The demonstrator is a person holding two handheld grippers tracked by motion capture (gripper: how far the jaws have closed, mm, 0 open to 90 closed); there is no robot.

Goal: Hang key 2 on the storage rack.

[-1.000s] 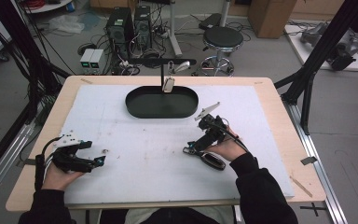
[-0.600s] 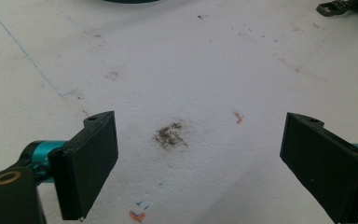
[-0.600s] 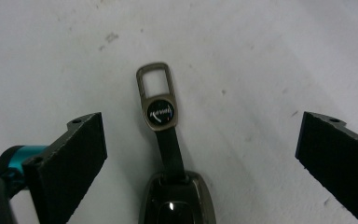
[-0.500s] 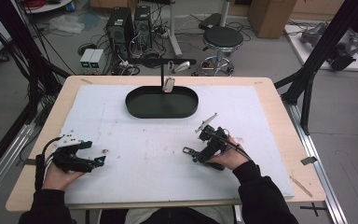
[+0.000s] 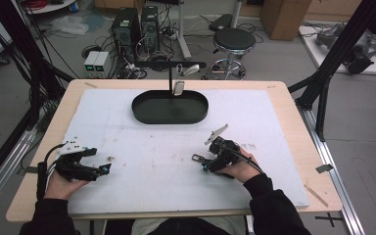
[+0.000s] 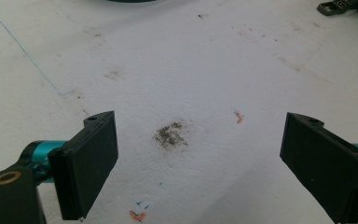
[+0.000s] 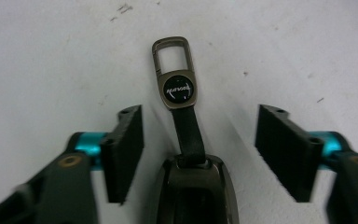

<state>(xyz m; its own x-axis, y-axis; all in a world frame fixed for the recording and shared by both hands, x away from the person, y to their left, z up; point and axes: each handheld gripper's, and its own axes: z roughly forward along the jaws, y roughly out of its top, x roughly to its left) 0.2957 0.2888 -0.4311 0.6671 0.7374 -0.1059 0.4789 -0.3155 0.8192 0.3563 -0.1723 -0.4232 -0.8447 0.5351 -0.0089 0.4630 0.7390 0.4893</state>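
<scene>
Right tongs [image 7: 199, 149] spread — key fob [image 7: 182, 121] between.

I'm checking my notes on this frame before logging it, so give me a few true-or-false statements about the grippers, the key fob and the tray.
1. The right gripper has its jaws open on either side of the key fob. True.
2. The left gripper is shut on the key fob. False: it is open over the bare white mat.
3. The fob's metal clasp lies on the mat. True.
4. The black oval tray holds the key fob. False: the fob lies on the mat by the right gripper.
</scene>
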